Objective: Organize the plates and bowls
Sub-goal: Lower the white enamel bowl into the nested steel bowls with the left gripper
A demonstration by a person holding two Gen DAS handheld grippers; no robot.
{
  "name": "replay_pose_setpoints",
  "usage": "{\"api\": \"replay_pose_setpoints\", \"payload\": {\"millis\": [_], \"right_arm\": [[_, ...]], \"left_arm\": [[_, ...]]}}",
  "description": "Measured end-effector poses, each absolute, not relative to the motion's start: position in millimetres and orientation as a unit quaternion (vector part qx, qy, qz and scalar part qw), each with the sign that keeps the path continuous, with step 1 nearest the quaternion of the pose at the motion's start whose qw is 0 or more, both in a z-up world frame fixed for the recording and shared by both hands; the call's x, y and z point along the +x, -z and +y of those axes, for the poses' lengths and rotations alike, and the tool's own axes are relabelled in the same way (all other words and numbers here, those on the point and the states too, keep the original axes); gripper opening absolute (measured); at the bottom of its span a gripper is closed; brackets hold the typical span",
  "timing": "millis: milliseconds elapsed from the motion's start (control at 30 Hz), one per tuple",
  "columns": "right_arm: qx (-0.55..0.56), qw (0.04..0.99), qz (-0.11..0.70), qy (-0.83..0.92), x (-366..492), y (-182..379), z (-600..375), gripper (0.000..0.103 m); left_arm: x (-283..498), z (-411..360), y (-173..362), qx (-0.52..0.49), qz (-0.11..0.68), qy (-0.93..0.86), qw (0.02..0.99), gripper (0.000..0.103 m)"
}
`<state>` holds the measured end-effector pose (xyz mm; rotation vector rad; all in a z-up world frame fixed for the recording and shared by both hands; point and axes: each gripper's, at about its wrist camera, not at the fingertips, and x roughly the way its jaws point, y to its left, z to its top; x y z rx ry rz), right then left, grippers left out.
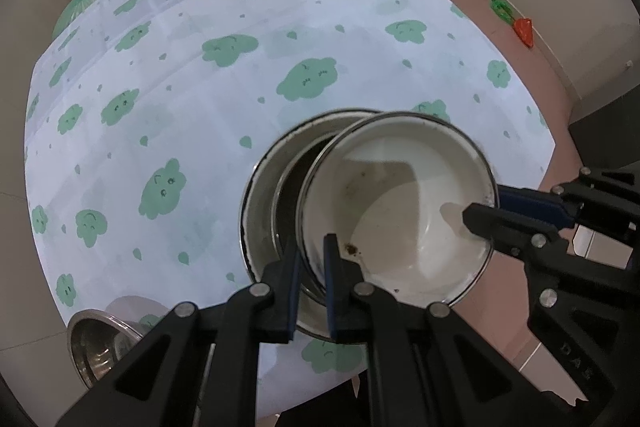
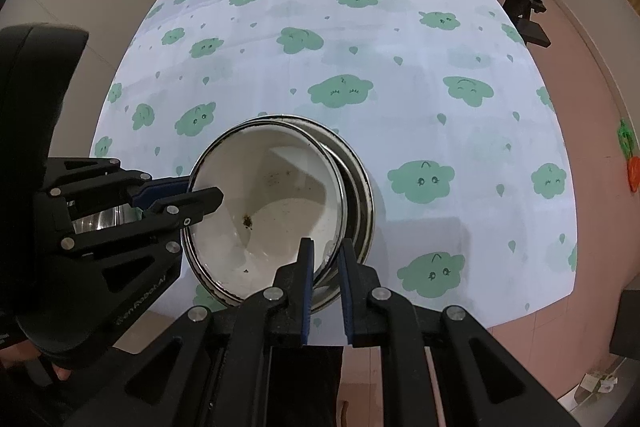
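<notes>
While both tongs pinch its rim, a white enamel bowl (image 1: 400,203) hangs over another bowl (image 1: 264,187)
Left tongs (image 1: 313,267) and right tongs (image 2: 326,263) are nearly shut on opposite edges, above the bench (image 1: 240,87)

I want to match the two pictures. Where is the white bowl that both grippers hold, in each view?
Left wrist view: white bowl lower centre-right, left gripper on its near rim.
Right wrist view: white bowl lower centre-left, right gripper on its near rim.
Shared landmark: metal dish underneath.
</notes>
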<state>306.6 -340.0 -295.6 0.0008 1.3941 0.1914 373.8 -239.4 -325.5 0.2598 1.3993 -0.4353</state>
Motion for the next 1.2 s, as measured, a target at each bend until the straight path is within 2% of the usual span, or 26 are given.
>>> {"api": "replay_pose_setpoints", "payload": {"millis": [1200], "right_arm": [[-0.003, 0.742, 0.664, -0.097, 314.4, 314.1, -336.6, 0.014]], "left_arm": [[377.0, -238.6, 346.0, 0.115, 0.662, 0.193, 0.715, 0.008]]}}
